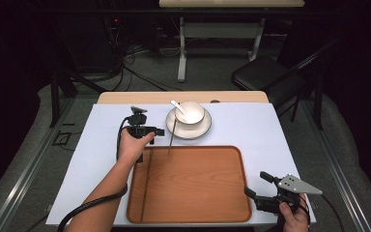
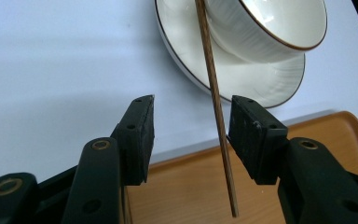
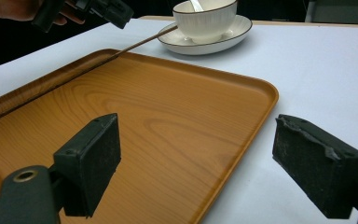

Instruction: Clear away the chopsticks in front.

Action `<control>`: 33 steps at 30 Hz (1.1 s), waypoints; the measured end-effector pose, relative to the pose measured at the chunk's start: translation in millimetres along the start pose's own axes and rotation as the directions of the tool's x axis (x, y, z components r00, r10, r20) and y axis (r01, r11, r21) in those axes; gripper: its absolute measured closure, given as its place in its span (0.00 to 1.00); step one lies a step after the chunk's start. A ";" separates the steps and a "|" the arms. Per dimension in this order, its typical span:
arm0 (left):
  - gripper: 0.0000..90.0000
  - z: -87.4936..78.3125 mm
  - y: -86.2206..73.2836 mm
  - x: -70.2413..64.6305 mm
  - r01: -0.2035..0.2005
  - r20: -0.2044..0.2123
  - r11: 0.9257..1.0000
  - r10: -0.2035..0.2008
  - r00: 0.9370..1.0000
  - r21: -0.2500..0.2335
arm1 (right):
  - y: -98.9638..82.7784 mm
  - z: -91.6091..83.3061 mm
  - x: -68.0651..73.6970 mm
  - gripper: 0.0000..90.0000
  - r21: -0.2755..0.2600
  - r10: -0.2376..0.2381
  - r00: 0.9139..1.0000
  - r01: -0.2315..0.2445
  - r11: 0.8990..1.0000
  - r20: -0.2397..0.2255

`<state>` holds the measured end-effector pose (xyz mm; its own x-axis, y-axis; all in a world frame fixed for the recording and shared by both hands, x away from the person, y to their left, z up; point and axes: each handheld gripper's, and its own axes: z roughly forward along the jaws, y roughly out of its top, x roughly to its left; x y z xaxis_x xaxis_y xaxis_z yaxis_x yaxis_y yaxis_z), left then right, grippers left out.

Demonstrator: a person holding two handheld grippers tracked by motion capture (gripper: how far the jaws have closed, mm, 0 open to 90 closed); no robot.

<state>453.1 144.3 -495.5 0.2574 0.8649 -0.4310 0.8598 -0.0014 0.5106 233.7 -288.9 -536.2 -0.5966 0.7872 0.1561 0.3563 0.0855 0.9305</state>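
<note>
**Chopstick could slip into the bowl**

The left gripper is straddling the chopstick with jaws half open, gripping nothing. The chopstick is leaning on the saucer, tip over the tray; an off-centre squeeze risks levering it against the bowl.

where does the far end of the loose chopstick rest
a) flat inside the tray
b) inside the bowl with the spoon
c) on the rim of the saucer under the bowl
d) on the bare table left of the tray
c: the chopstick leans from the tray up onto the rim of the saucer; the left gripper view shows it crossing that rim beside the bowl, between the left tool's open pads.
</note>
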 end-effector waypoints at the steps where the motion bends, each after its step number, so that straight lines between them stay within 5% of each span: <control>1: 0.56 0.0 0.0 0.0 0.000 0.000 1.000 0.000 1.000 0.000 | 0.0 0.0 0.0 0.16 0.000 0.001 1.000 -0.001 1.000 0.000; 21: 0.61 32.5 0.7 -20.3 -0.023 0.017 0.996 0.022 1.000 0.082 | -0.1 -0.6 0.1 0.16 -0.003 -0.005 1.000 0.005 1.000 0.000; 27: 0.66 44.7 0.9 -22.7 0.001 0.019 0.992 -0.003 1.000 0.124 | -0.2 -1.1 -0.2 0.16 -0.005 -0.002 1.000 0.002 1.000 0.000; 33: 0.74 53.0 3.6 -26.3 0.046 0.017 0.980 -0.050 0.999 0.191 | -0.5 -1.7 -0.7 0.16 -0.008 -0.008 1.000 0.008 1.000 0.000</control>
<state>472.8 94.9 -521.7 0.2217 0.8551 -0.4687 0.9392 -0.0580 0.3385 232.6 -290.5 -536.2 -0.5999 0.7862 0.1483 0.3455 0.0873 0.9344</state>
